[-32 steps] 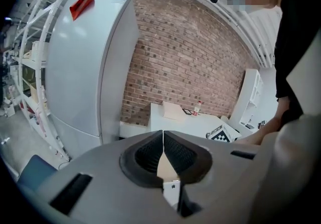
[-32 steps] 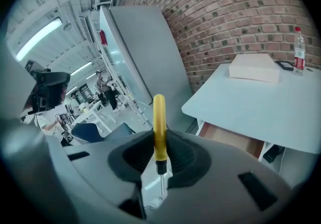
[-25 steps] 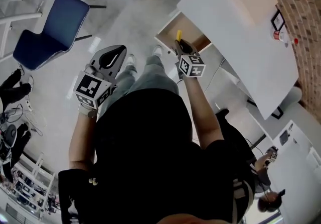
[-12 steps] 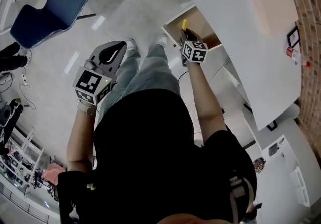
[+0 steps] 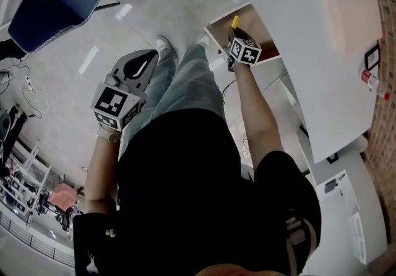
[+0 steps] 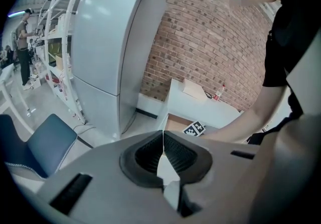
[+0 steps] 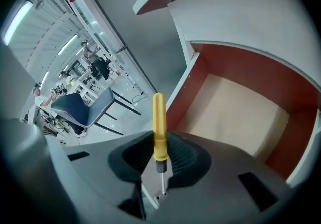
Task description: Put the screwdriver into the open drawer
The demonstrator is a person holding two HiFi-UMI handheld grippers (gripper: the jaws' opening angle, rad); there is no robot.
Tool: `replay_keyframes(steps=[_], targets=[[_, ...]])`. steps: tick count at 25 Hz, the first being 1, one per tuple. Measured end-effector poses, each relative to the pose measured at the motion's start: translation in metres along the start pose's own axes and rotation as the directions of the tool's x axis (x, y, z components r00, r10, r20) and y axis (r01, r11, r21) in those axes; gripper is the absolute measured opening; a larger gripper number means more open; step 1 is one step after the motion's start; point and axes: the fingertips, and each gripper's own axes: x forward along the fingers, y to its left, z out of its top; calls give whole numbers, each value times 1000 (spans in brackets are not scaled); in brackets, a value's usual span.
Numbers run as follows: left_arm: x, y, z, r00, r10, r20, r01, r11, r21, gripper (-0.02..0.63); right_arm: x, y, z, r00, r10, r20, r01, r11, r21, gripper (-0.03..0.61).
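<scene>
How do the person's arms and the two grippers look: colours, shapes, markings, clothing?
The left gripper and the right gripper are alike: a grey, wedge-shaped body, black ribbed pads inside the jaws, and a white cube with black square markers at the wrist end. No cables show. The person wears a black shirt with short sleeves, so the forearms are bare.

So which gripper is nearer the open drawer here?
Right. The right gripper, shut on the screwdriver, hangs over the drawer; the left gripper is off to the side, above the floor by the person's leg.
</scene>
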Motion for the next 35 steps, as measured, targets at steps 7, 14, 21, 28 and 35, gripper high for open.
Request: replay_keyframes(steps=[7, 14, 21, 28, 35], targets=[[27, 4, -8, 999, -19, -40, 19, 1000, -12, 8, 34, -24, -8, 999, -20, -44, 21, 999, 25, 81], [37, 10, -22, 996, -22, -81, 20, 999, -27, 8, 63, -29, -9, 997, -10, -73, 10, 1000, 4, 81], [39, 19, -34, 994, -17, -104, 13, 999, -32, 8, 84, -30, -7, 996, -19, -82, 18, 1000, -17, 84], [42, 23, -44, 993, -17, -115, 12, 999, -46, 8, 94, -48, -10, 992, -73, -99, 76, 997, 32, 86], [39, 30, -51, 992, -16, -124, 9, 998, -59, 8, 103, -47, -9, 991, -84, -109, 89, 995, 40, 92]])
